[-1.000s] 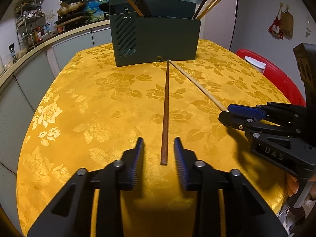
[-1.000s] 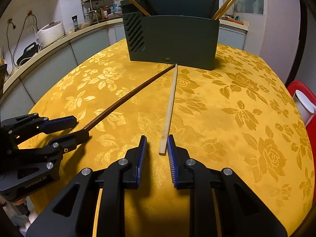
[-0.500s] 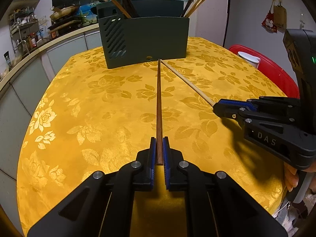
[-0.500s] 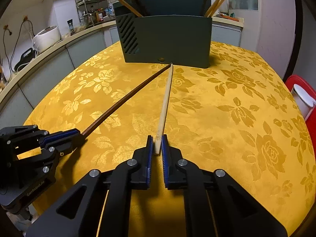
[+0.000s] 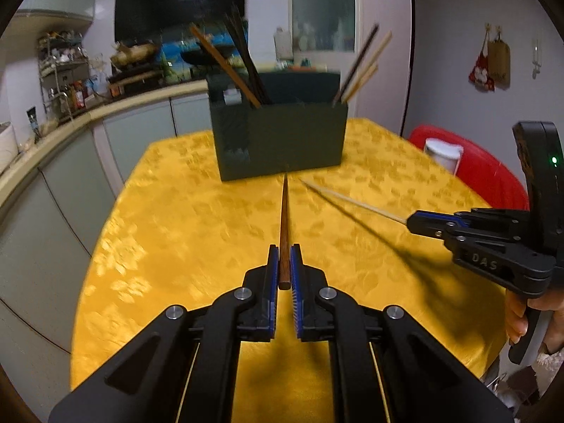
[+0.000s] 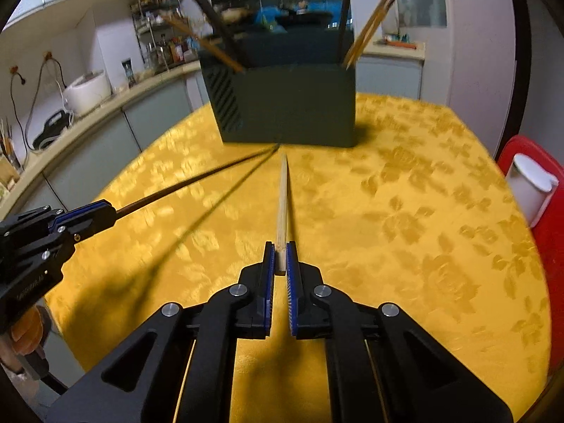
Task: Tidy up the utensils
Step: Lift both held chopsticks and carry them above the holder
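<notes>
Dark brown chopstick point(image 5: 284, 225) pinched at its butt end by left hand-held gripper point(image 5: 284, 264), tip running straight ahead toward the green utensil holder point(image 5: 280, 141). Pale bamboo chopstick point(image 6: 282, 204) clamped the same way in right hand-held gripper point(image 6: 280, 259), pointing forward at the holder. Both sticks raised off the yellow floral surface point(image 6: 405, 218), shadows beneath them.

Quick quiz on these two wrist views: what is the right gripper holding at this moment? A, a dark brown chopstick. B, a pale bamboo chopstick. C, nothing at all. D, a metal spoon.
B: the right gripper is shut on the butt end of the pale bamboo chopstick, which points toward the dark green utensil holder; the dark brown chopstick is in the left gripper.
</notes>
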The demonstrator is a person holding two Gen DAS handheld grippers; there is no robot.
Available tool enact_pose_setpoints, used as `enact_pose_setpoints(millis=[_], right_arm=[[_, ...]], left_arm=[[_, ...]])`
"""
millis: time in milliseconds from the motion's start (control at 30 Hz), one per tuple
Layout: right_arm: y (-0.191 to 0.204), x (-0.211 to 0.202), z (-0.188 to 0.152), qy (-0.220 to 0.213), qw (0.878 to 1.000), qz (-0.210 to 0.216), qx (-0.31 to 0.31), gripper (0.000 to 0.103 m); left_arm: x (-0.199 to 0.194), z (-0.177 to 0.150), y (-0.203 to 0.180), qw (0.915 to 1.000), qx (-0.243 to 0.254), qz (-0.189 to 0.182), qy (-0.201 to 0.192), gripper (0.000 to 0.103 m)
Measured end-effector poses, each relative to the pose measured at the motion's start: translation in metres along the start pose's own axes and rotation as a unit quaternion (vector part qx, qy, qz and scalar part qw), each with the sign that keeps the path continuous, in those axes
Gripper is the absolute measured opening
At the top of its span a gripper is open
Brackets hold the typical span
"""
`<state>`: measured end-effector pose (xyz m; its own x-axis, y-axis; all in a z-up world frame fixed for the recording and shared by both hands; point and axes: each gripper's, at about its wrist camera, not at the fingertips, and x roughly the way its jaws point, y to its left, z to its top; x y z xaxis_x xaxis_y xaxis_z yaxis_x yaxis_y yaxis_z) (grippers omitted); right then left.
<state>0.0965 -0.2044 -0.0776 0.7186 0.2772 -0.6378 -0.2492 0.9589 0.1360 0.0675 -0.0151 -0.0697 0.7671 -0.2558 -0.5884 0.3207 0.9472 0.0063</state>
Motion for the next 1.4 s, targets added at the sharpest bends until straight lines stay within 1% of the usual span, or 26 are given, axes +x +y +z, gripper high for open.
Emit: enact_pose_setpoints(millis=[133, 267, 400, 500, 700, 800, 1033, 1100, 1400], right_arm=[[-0.003, -0.030, 0.015, -0.041, 0.999, 0.005, 0.002, 0.007], [-0.005, -0.059, 0.030, -0.083, 0.996, 0.013, 0.002, 0.007], [-0.001, -0.081, 0.044, -0.117, 0.993, 0.014, -0.010, 0.007], [0.001, -0.088, 0.053, -0.129, 0.991, 0.016, -0.016, 0.007], [0.005, -0.088, 0.069, -0.133, 0.991, 0.021, -0.024, 0.007], [0.003, -0.084, 0.078, -0.127, 0.991, 0.027, -0.021, 0.007], [-0.010, -0.065, 0.102, -0.089, 0.995, 0.042, 0.003, 0.007], [-0.014, -0.063, 0.109, -0.086, 0.995, 0.042, 0.007, 0.007], [-0.027, -0.068, 0.163, -0.089, 0.995, 0.036, 0.023, 0.007]], left_arm=[[-0.027, 0.018, 0.003, 0.9991, -0.003, 0.002, -0.042, 0.006], [-0.047, 0.038, 0.005, 0.9975, -0.004, -0.002, -0.071, 0.006], [-0.053, 0.059, 0.003, 0.9969, 0.001, -0.005, -0.079, 0.006], [-0.054, 0.077, 0.000, 0.9964, 0.011, -0.003, -0.084, 0.006], [-0.050, 0.103, 0.002, 0.9966, 0.009, -0.007, -0.081, 0.006], [-0.044, 0.113, 0.005, 0.9970, 0.004, -0.010, -0.077, 0.006], [-0.037, 0.128, 0.005, 0.9974, 0.014, -0.011, -0.069, 0.006], [-0.034, 0.135, 0.005, 0.9977, 0.017, -0.010, -0.065, 0.006], [-0.022, 0.191, 0.013, 0.9988, 0.003, -0.013, -0.048, 0.006]])
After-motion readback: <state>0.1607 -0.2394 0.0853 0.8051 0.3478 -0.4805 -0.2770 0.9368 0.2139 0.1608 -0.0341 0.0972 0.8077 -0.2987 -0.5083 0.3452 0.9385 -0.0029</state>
